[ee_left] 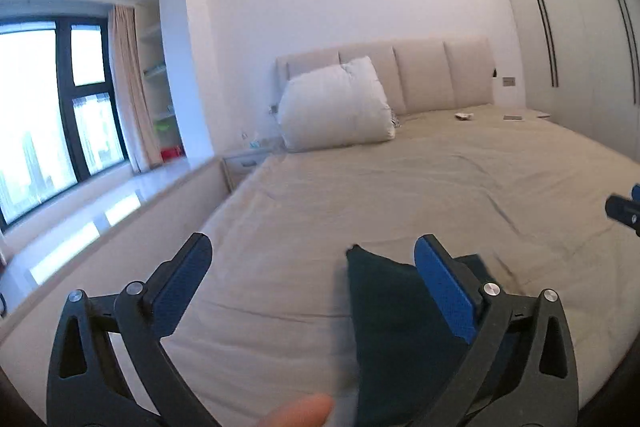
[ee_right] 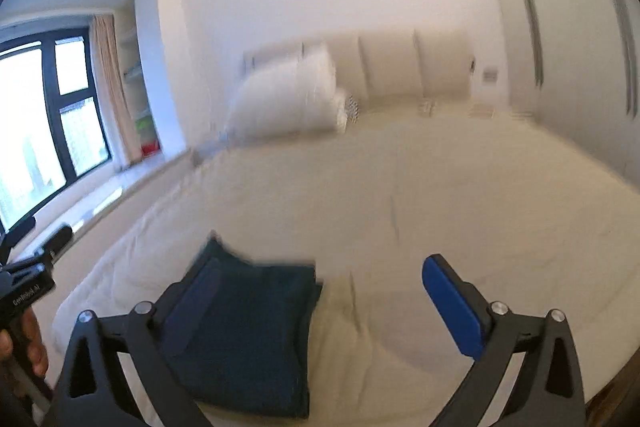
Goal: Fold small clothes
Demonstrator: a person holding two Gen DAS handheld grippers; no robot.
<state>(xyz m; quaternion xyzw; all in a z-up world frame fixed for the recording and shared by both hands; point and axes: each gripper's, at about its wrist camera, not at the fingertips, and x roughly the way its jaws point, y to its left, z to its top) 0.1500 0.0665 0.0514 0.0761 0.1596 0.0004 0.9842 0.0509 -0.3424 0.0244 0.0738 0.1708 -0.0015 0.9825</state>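
The left gripper (ee_left: 312, 287) has its fingers spread wide and holds nothing. A dark blue-green cloth (ee_right: 248, 331) lies on the bed (ee_left: 400, 187) near the front edge. It is folded into a flat, neat block. The right gripper (ee_right: 320, 307) hangs over it, fingers spread wide too. A white pillow (ee_left: 336, 105) leans at the far left corner.
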